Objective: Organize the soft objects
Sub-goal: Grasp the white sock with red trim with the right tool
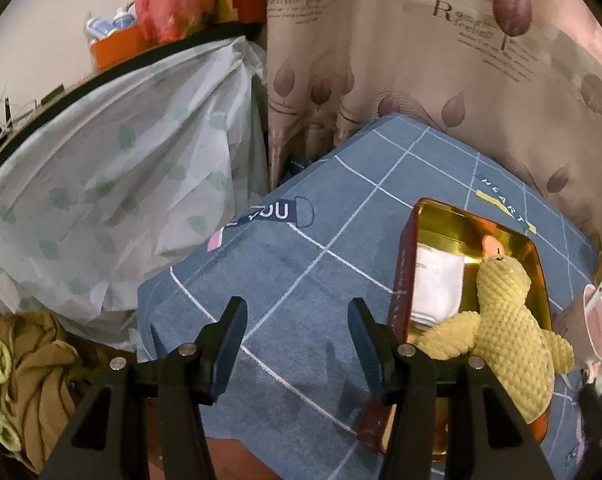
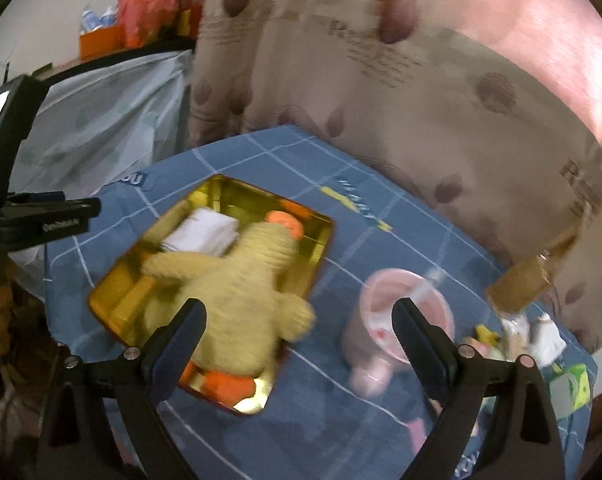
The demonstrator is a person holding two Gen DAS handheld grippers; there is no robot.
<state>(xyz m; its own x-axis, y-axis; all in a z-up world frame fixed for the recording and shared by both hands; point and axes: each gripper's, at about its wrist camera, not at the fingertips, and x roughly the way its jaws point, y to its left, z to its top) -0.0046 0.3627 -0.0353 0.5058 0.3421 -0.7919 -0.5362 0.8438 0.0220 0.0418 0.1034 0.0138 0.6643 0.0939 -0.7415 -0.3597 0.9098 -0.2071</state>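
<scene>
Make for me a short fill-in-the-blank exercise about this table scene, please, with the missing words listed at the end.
1. The yellow plush duck lies in the ____-coloured tin.
2. The folded cloth beside the duck in the tin is ____.
3. The pink mug stands on the blue checked cloth, ____ the tin.
4. The left tool and the right tool both have their jaws ____, with nothing held.

Missing words: gold; white; outside; open

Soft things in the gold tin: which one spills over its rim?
The yellow plush duck: a wing and its lower body hang past the gold tin's edge, while the folded white cloth lies wholly inside.
</scene>
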